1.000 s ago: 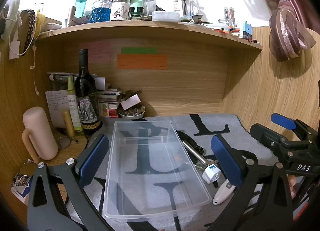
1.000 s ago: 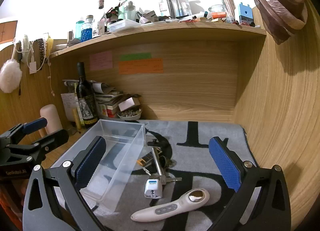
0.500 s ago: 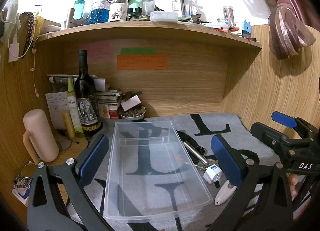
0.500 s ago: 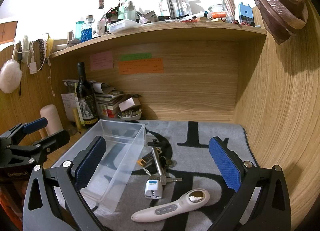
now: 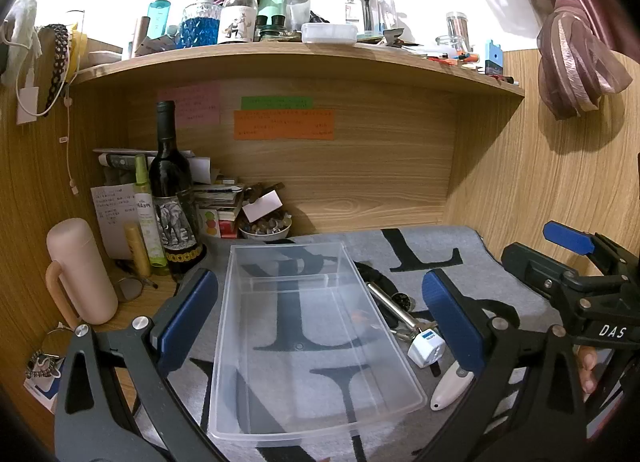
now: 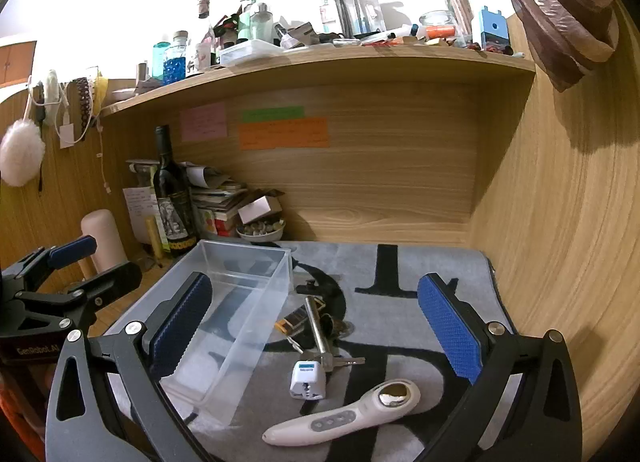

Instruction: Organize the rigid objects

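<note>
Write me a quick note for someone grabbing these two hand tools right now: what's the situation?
Left tool: open, holding nothing, over the clear bin.
Right tool: open, holding nothing, over the loose items.
Bin sits on the grey mat, nothing in it.
Beside it on the mat: white plug adapter, white handheld device, keys and metal rod.
Done: nothing binned yet.
Left: move each item into the bin.

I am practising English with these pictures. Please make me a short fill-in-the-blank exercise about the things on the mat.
1. The clear plastic bin on the grey mat holds ____ objects.
2. The white travel adapter lies ____ the bin.
3. Both the left gripper and the right gripper are ____.
4. The bottle of wine stands ____.

Missing words: no; outside; open; upright
</note>
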Available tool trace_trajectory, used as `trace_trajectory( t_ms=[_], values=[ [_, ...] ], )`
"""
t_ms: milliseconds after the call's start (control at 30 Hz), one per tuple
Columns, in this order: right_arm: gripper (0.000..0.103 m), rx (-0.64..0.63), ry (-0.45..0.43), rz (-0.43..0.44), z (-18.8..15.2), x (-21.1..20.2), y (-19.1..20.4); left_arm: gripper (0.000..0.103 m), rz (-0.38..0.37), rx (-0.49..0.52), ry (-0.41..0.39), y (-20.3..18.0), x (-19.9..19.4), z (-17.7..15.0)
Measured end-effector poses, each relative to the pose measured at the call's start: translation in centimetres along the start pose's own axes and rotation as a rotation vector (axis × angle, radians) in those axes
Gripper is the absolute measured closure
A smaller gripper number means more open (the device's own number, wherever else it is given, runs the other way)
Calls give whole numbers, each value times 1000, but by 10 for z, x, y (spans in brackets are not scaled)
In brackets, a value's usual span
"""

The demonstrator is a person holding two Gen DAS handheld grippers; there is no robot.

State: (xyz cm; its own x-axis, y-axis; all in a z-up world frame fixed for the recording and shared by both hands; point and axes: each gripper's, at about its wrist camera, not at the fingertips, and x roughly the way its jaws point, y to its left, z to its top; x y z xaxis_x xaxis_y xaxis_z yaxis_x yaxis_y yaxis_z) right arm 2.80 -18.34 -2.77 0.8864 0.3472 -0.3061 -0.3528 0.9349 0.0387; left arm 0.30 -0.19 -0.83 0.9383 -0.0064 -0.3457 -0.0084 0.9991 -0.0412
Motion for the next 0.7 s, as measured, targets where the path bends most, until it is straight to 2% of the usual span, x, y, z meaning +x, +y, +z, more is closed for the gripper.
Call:
trace_trajectory(
  t_ms=[700],
  values=[
    [0,-2,13,17,2,7,2,0,4,-12,27,7,12,-2]
  ],
)
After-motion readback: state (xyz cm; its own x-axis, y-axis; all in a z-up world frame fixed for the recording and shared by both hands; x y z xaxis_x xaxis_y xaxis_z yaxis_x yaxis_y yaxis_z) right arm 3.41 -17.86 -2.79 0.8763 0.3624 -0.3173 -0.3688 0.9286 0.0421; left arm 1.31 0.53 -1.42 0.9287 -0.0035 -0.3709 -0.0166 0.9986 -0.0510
